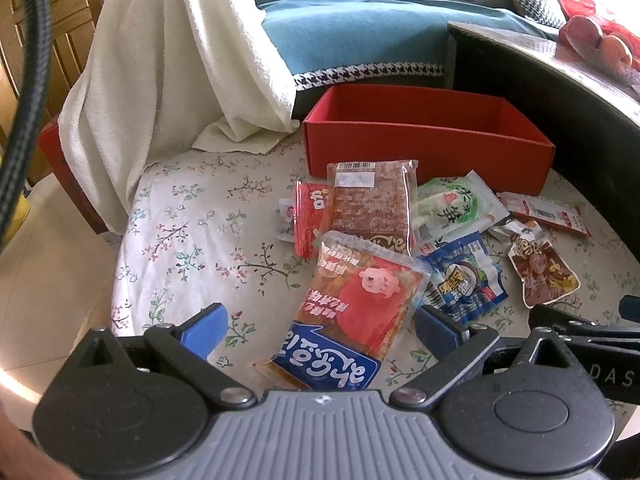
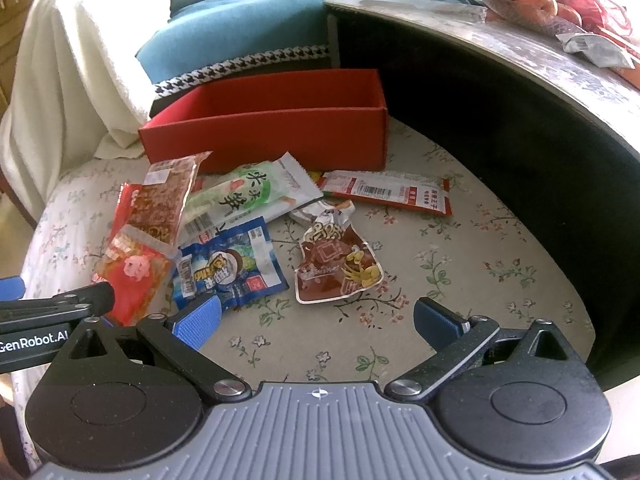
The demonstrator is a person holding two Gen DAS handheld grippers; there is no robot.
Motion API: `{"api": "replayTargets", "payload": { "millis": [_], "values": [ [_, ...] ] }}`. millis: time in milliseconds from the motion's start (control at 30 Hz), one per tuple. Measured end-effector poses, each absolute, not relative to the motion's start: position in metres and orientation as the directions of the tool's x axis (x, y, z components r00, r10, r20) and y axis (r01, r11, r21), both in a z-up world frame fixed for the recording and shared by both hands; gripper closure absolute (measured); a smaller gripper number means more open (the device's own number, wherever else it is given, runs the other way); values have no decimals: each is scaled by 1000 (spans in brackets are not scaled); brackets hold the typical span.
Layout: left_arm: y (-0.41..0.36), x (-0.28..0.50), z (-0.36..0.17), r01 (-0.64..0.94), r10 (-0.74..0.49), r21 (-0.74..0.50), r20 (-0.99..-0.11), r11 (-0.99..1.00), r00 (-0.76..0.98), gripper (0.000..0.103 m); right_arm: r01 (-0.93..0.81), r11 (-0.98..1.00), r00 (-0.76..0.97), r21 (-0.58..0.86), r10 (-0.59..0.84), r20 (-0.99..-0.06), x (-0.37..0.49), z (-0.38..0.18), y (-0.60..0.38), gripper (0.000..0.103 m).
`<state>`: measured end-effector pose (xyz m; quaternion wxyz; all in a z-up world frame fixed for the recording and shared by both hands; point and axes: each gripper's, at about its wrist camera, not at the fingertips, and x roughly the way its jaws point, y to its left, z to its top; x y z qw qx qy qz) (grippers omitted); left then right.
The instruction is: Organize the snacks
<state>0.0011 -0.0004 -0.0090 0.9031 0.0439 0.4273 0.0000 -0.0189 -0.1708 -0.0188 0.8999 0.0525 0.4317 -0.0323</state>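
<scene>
red and clear, the jelly pouch [image 1: 352, 312] lies on the floral cloth [image 1: 192, 240] at the near edge of the snack heap, between the spread fingers of the left gripper [image 1: 320, 328], which grips nothing. the red box [image 1: 424, 136] behind the heap looks empty, so sorting seems barely begun; the next move calls for closing on the pouch and carrying it over the box wall. only the right view shows the right gripper [image 2: 316, 320], also agape, near the brown pouch [image 2: 340, 268], and the long red strip [image 2: 388, 192] unobstructed.
</scene>
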Motion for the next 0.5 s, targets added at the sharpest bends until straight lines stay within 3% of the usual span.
{"api": "replayTargets", "payload": {
  "millis": [500],
  "values": [
    [7,9,-13,97,19,101,-784,990,620,8,106,989,609,105,19,-793,-13,-23,-171,0]
  ]
}}
